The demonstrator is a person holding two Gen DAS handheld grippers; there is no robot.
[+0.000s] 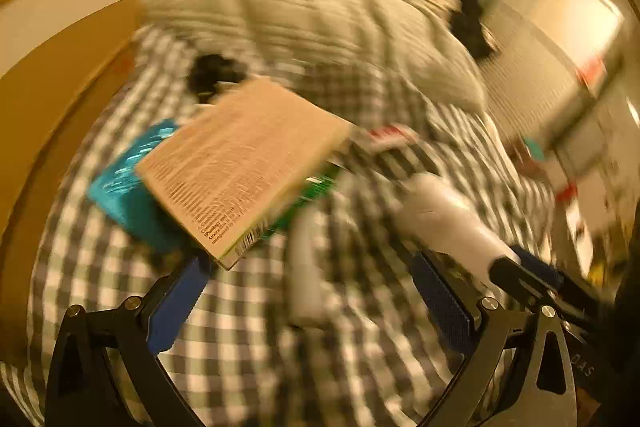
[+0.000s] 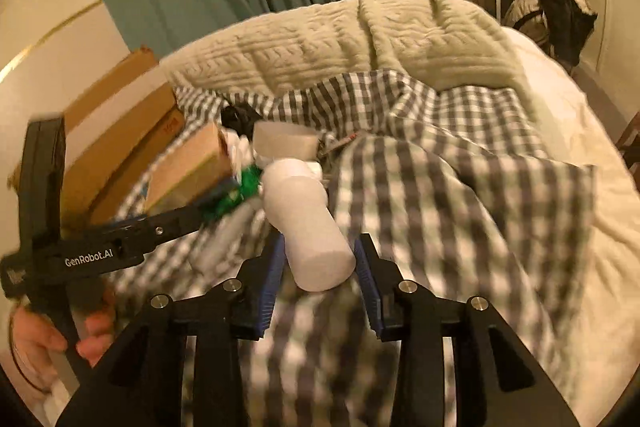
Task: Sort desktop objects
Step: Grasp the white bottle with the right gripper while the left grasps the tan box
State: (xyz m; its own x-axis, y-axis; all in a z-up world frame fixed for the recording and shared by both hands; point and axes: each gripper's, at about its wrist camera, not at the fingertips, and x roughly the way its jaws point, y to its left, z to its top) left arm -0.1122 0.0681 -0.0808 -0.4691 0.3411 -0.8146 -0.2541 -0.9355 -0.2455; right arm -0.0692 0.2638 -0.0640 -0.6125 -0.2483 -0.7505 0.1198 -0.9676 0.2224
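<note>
The right gripper point(image 2: 320, 267) has its jaws closed on a white bottle point(image 2: 306, 223) at lower centre, long axis running up-left, cap end away from the camera. The left gripper point(image 1: 312, 291) jaws gape wide, empty; a book point(image 1: 240, 163) lies centre-left, tilted, over the checked cloth point(image 1: 240, 339).

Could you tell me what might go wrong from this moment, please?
1. The white cylindrical plastic bottle lies tilted between the right gripper's pads, most of it beyond them; it may pivot or slip out.
2. The tan paperback book overhangs the teal packet at a tilt near the open left gripper; a nudge could topple it onto the checked cloth.
</note>
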